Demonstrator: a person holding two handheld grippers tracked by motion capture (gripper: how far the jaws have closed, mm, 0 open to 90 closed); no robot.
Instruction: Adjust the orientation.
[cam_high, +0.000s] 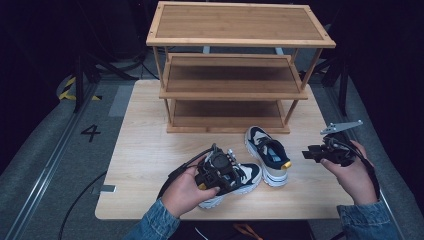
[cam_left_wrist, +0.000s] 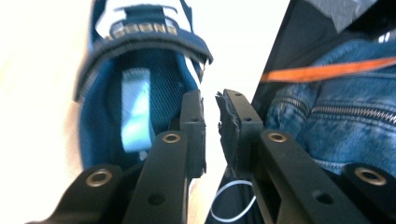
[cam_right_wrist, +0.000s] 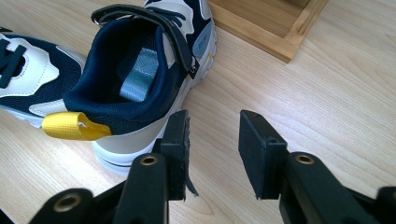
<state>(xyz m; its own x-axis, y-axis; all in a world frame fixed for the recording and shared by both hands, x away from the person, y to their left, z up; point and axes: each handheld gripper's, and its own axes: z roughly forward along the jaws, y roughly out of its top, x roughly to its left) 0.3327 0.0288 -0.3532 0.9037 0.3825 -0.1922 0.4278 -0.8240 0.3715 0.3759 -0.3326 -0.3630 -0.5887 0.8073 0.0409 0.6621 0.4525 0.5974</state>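
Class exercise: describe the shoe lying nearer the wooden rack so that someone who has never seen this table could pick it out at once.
Start at the three-shelf wooden rack at the back of the table. Just before its bottom shelf lies a navy and white shoe, toe towards the rack. Unlike the other shoe under the left gripper, it lies free and shows a yellow heel tab.

Navy mesh with cream panels and white soles on both sneakers: near one (cam_high: 235, 179), far one (cam_high: 267, 154). Yellow heel tab (cam_right_wrist: 74, 126), pale blue insole patch (cam_right_wrist: 139, 80). Light wood grain across table (cam_high: 145, 150) and shelf rack (cam_high: 240, 40). Black gripper jaws. Blue denim sleeves (cam_high: 362, 220); possibly an orange strap (cam_left_wrist: 327, 71).
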